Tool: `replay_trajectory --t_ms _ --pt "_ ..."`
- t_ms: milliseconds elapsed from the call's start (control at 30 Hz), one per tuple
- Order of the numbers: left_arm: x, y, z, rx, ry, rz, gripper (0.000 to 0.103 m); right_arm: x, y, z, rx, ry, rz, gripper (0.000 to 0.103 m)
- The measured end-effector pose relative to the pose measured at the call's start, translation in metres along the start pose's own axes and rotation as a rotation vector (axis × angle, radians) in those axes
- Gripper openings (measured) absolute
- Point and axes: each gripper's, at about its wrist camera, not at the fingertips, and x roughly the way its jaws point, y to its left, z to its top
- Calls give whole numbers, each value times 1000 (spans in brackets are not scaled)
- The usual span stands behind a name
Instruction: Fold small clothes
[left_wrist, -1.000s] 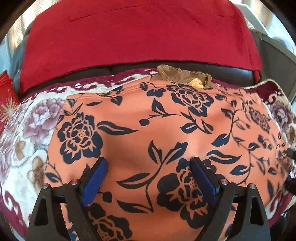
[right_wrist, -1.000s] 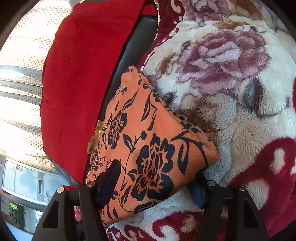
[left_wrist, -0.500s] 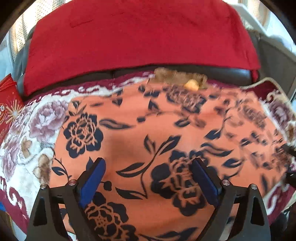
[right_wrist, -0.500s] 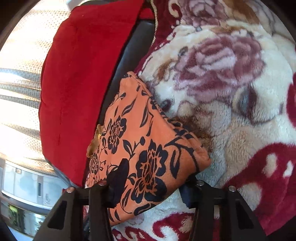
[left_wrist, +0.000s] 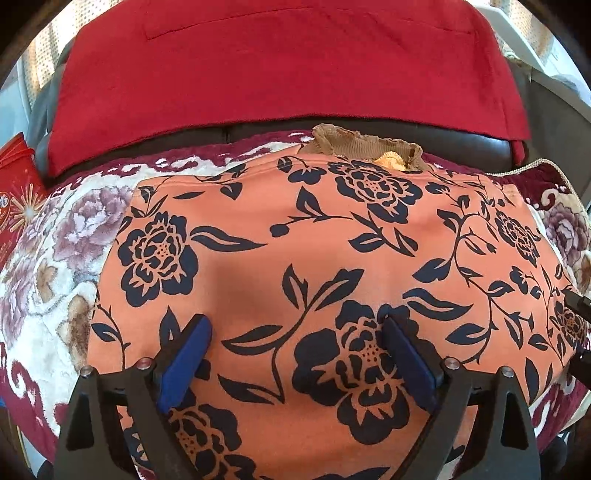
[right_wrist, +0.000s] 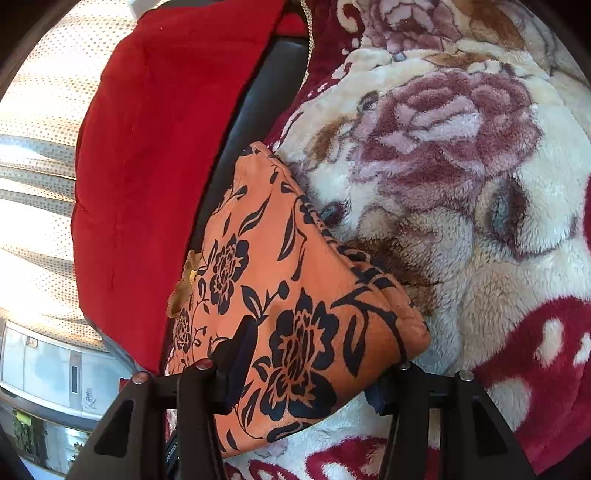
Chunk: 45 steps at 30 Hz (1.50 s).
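Plush floral blanket (right_wrist: 461, 155) under the orange garment (left_wrist: 314, 240): your left gripper (left_wrist: 295, 354) gapes above it, your right gripper (right_wrist: 314, 365) straddles its corner unclamped — looks mid-fold; pinch next.

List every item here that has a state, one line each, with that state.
Orange garment: folded, lying flat on the blanket.
Brown garment: bunched, partly under the orange one's far edge.
Blanket: spread out under the clothes.
Red cloth: draped over the dark backrest.
Left gripper: open, above the orange garment.
Right gripper: open, straddling the orange garment's corner.
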Motion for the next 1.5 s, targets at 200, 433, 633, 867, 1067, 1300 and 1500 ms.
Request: replay_trajectory --t_ms 200,433,633,867,1067,1300,1500 --pt "4 -1 0 1 1 1 95 5 3 -2 0 3 -1 55" --pt "-8 1 2 -5 -10 5 95 4 0 -1 -3 6 -2 54" --pt "6 1 -3 5 2 10 96 5 1 -2 -23 8 -19 52" --pt "-7 -11 3 27 -54 6 96 6 7 -2 -89 5 -98 17" --pt "0 -17 2 45 -18 45 98 -3 31 -10 -290 -33 -259 15" --pt "12 -35 -6 115 -25 50 100 -39 -7 15 -169 -35 -95 63" --pt "11 -33 -12 103 -49 47 101 -5 35 87 -303 59 35 63"
